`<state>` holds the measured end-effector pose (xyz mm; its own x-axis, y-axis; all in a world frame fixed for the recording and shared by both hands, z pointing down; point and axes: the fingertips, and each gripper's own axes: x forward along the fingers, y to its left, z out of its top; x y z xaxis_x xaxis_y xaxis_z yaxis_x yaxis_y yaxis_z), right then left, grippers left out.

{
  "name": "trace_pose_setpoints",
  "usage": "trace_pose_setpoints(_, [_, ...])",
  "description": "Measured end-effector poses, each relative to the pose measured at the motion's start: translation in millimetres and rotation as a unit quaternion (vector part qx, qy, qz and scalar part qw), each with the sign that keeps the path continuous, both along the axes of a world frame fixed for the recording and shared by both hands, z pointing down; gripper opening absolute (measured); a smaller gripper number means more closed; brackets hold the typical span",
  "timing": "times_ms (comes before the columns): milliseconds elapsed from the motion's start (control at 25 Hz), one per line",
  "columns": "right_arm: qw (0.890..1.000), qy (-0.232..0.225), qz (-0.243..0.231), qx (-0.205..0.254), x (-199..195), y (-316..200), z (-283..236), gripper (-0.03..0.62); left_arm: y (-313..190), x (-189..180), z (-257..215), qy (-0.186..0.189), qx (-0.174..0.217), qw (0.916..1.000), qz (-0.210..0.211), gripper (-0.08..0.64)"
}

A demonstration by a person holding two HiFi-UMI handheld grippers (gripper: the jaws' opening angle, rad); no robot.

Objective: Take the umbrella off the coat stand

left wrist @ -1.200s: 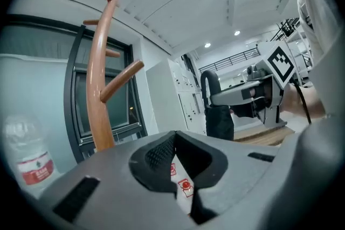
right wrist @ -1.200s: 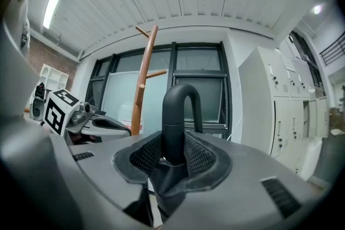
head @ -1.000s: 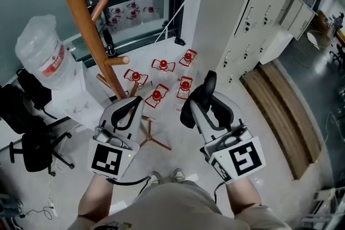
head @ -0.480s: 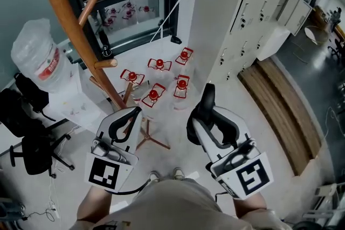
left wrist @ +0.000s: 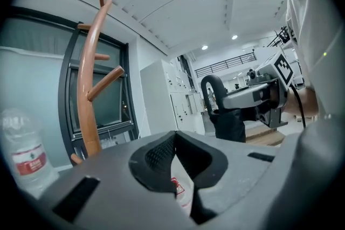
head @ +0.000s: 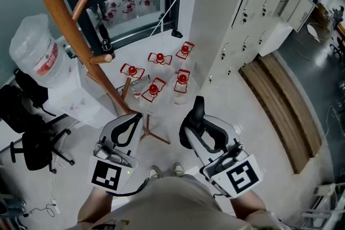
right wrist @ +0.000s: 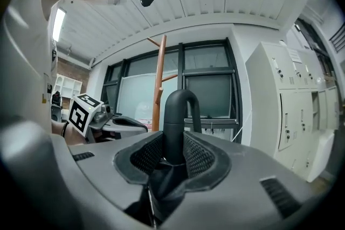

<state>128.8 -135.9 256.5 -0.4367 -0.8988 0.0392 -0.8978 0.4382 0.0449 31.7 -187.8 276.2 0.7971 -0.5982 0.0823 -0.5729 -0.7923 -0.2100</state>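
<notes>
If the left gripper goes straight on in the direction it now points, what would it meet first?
Probably the white pillar, seen right above the left gripper's closed jaws in its own view. The coat stand is off to the left of that line. Depth is unclear.

The grey left gripper (head: 132, 122) and right gripper (head: 195, 132) bear black ribbed pads (right wrist: 200, 158) and white, black-marked cubes (head: 106, 175); the person wears a beige top (head: 172, 204).
</notes>
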Motion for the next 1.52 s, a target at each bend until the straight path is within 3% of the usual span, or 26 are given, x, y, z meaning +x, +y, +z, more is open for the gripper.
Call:
trace_pose_setpoints(520, [0.999, -0.002, 0.006, -0.033, -2.8, -12.8, 34.9, 0.114, -4.6, -11.1, 30.6, -0.013, -0.039, 0.999, -0.018, 0.008])
trace_pose_setpoints(1520, [0.999, 0.003, 0.023, -0.027, 4.0, -16.6, 23.7, 0.112, -3.8, -16.6, 21.4, -0.01, -0.027, 0.9994, -0.02, 0.008])
